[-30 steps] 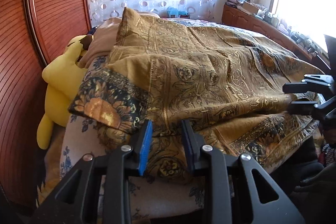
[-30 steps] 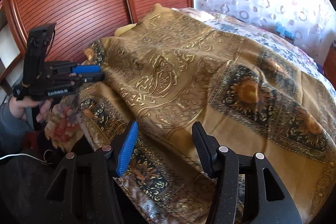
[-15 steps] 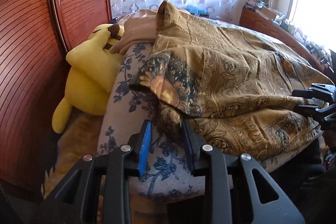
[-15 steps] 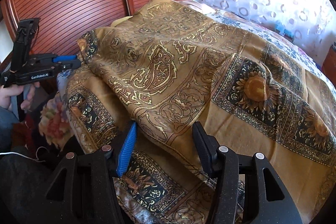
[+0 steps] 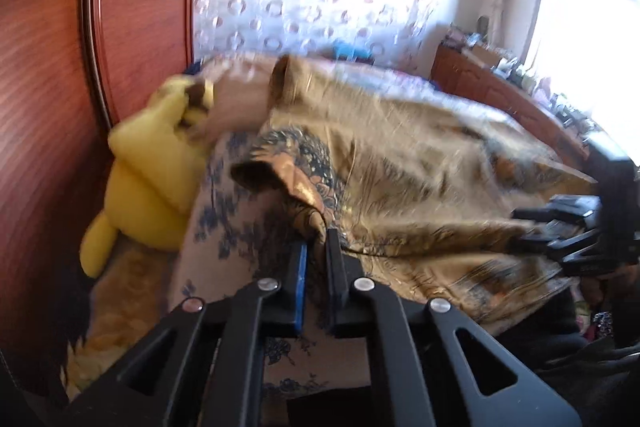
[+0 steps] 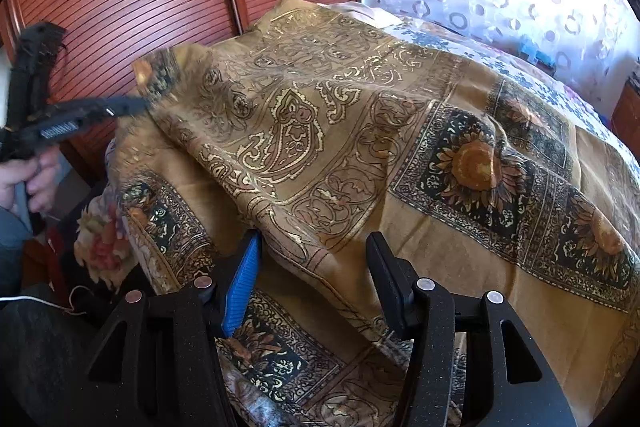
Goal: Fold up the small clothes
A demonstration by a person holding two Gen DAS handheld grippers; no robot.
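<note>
**Left tongs clamp the cloth's edge, right tongs gape**

Left wrist view: the left gripper is clenched on a fold of the gold patterned cloth, which spreads from 12 toward 3 o'clock over the floral bedspread. A yellow plush toy lies at 9 o'clock. The right gripper sits at 3 o'clock.

Right wrist view: the right gripper stands released, a ridge of cloth between its jaws, neither pad pressing it. At 9 o'clock a hand holds the left gripper at the cloth's corner
</note>
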